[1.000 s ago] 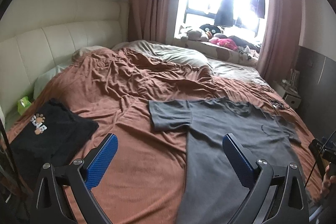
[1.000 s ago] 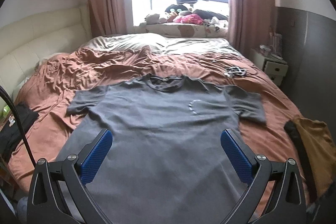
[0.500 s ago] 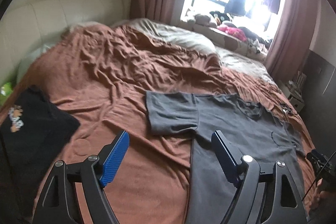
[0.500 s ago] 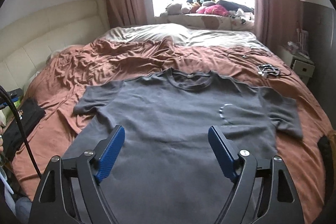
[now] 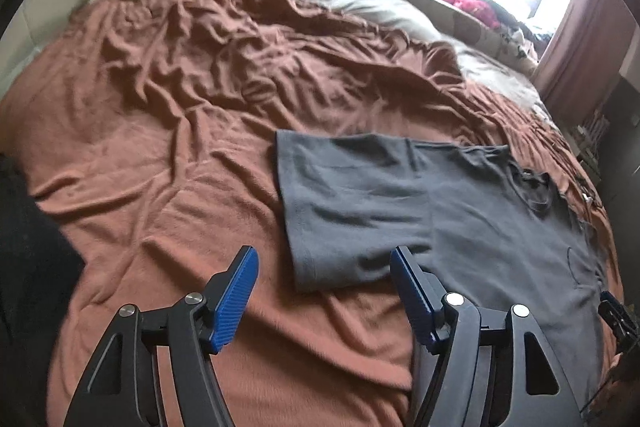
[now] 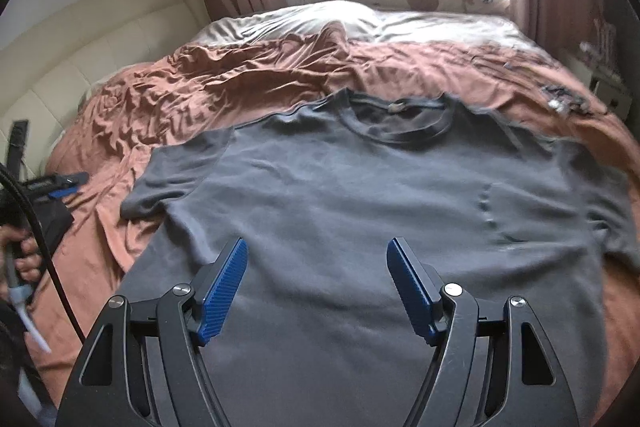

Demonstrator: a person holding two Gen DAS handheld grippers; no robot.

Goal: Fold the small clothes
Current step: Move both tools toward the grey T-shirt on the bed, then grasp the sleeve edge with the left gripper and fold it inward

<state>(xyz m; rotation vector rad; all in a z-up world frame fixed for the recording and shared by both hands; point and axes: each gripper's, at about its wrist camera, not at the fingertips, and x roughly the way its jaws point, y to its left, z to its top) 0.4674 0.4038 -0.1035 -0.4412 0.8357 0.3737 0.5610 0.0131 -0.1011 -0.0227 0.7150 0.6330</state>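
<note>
Grey shirt (image 6: pixel 360 211) flat on bed (image 5: pixel 160 147). Left gripper (image 5: pixel 324 291) near sleeve (image 5: pixel 344 203), right gripper (image 6: pixel 316 283) over body; both closing, empty. Best pinch sleeve hem and shoulder cleanly, avoiding blanket.

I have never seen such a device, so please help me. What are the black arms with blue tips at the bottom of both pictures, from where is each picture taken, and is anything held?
They are hand-held grippers; a person carries one in each hand. Each picture comes from a camera on one gripper, looking forward along its two fingers. One view shows the left gripper over a brown blanket, near the sleeve of a grey T-shirt. The other shows the right gripper above the shirt's body. The shirt lies flat on the bed. Both grippers' jaws are closing, but nothing is between them, so nothing is held.
</note>
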